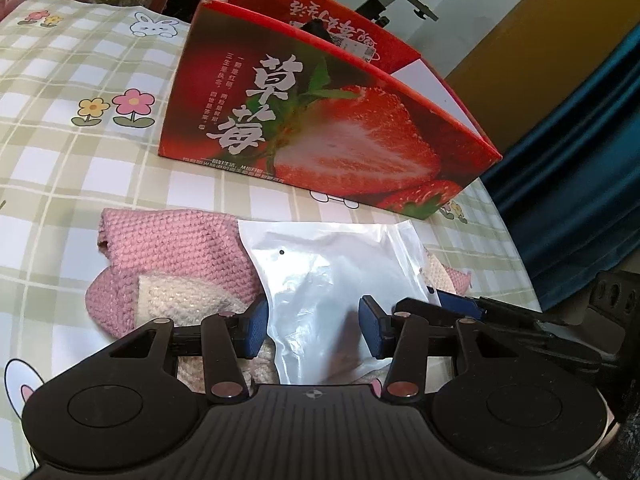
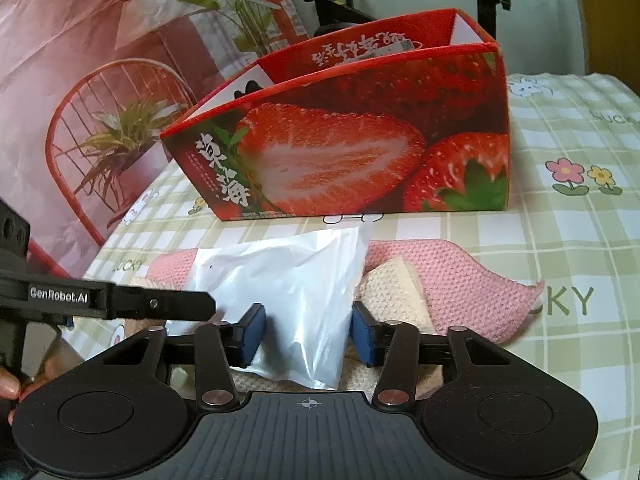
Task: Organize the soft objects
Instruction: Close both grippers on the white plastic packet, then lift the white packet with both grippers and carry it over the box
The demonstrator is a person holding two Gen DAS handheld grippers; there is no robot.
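White plastic bag [image 1: 332, 280] is what I've got in front of me: soft translucent pouch lying on top of a pink knit cloth [image 1: 176, 248] w/ a cream knit piece [image 1: 188, 300] tucked beside it, all on the checked tablecloth [image 1: 60, 152]. Bag's long axis runs away from me toward the strawberry box [image 1: 320, 128]; flat sealed end is at the far side, near end drops between my fingers.

Left gripper [image 1: 314, 328]: partly open, blue pads either side of the bag's near end. Left pad is right at the bag edge, right pad stands a bit clear; can't tell if it's actually pinching.

Right gripper [image 2: 306, 332]: also partly open, bag [image 2: 280, 280] between the pads. Both pads look right against the plastic, but firm grip or not, can't tell.

View diffs: right cam shows the left gripper's arm coming in from the left w/ "GenRobot.AI" lettering, plus fingertips [image 2: 10, 390] at the lower left edge. It also shows the pink cloth [image 2: 460, 280] trailing off right to a pointed corner. Left cam shows the right gripper's dark finger poking in just right of the bag, and a blue curtain [image 1: 580, 180] past the table edge.

Box [image 2: 360, 152] is open-topped, red, just beyond the cloth. Something dark peeks over its rim; can't tell what.
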